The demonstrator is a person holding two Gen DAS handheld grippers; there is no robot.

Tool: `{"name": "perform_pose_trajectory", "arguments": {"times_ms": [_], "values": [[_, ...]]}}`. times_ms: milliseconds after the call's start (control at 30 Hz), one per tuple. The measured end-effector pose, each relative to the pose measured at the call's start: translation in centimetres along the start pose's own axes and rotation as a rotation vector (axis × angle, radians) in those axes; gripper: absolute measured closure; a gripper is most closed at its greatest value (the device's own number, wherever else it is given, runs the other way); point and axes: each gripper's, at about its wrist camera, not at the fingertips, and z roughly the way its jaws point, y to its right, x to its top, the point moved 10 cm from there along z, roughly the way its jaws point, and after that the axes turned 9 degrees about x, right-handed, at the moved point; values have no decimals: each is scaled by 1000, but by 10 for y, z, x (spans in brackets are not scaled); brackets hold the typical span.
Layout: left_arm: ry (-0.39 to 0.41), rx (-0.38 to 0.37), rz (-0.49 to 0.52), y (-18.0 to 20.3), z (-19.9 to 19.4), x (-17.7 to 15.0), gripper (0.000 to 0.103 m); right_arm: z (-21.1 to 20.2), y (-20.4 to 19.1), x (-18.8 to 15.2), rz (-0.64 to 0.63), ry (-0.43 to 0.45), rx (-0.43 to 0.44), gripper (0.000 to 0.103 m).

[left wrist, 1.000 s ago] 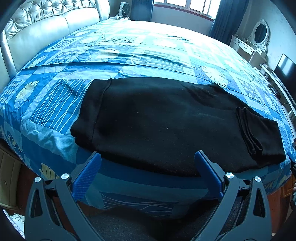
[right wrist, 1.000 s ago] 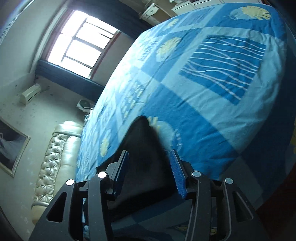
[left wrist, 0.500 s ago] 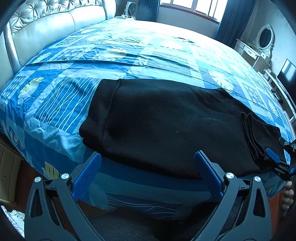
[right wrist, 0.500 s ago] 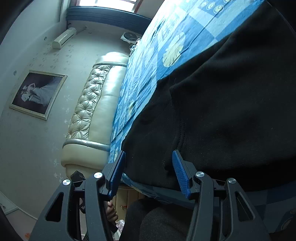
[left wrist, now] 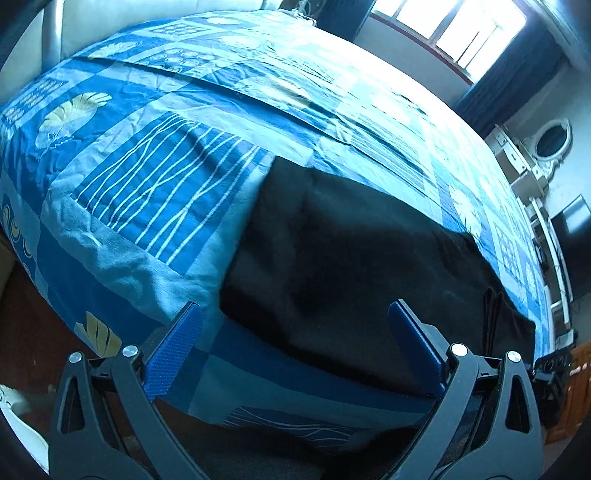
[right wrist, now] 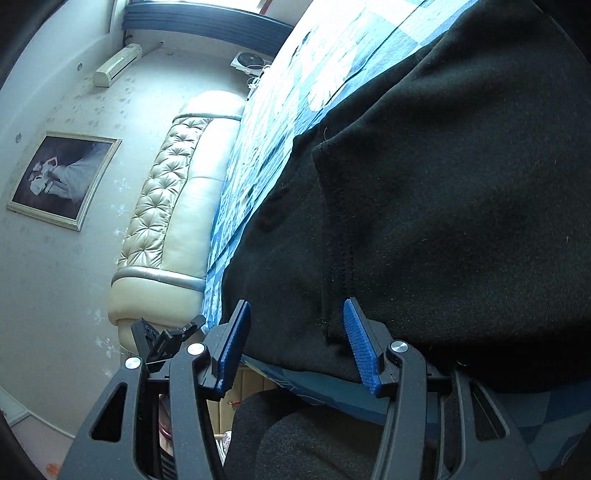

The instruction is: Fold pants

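Observation:
Black pants (left wrist: 351, 266) lie flat along the near edge of a bed with a blue patterned cover (left wrist: 177, 162), waistband end to the left, leg cuffs to the right. My left gripper (left wrist: 295, 328) is open and empty, hovering just in front of the waistband corner. In the right wrist view the pants (right wrist: 424, 192) fill the frame. My right gripper (right wrist: 295, 325) is open, its jaws either side of the cuff seam (right wrist: 332, 295) at the bed's edge, not closed on it.
A padded cream headboard (right wrist: 173, 206) stands at the left end of the bed. A framed picture (right wrist: 62, 177) hangs on the wall. A white dresser with an oval mirror (left wrist: 546, 144) and a window (left wrist: 461, 26) are beyond the bed.
The left gripper has moved left and closer, toward the waistband corner. The right gripper has moved closer to the cuff seam, still open.

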Motion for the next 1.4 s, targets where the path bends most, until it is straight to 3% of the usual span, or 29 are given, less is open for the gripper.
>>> {"name": "perform_pose_trajectory", "arguments": {"times_ms": [200,333,533,633,767,1000,1200,1233,1267,1333,1400], "values": [[-51,-141,-79,-29,19,30,3,-1,3,0,0,2,13,50],[-112,-286,-95,-22,36,38,3,-1,2,-1,0,5,14,50],[-67,-462,-114,0,46,81,3,-3,2,-1,0,7,22,50],[-101,-488,-88,15,62,90,3,-4,3,-1,-2,11,27,50],[-204,-551,-42,27,80,75,3,-4,3,-1,0,19,29,50],[-214,-744,77,45,46,27,5,-5,4,-1,8,20,40,50],[-226,-704,-28,42,59,34,8,-6,5,-1,4,29,40,50],[-231,-673,-17,42,62,33,16,-6,5,-1,5,30,40,50],[-237,-625,9,42,67,31,32,-7,5,-1,6,32,41,50],[-243,-514,53,40,75,26,54,-7,5,-1,5,34,42,50],[-254,-500,39,37,75,25,63,-7,5,-1,4,35,43,50]]}}
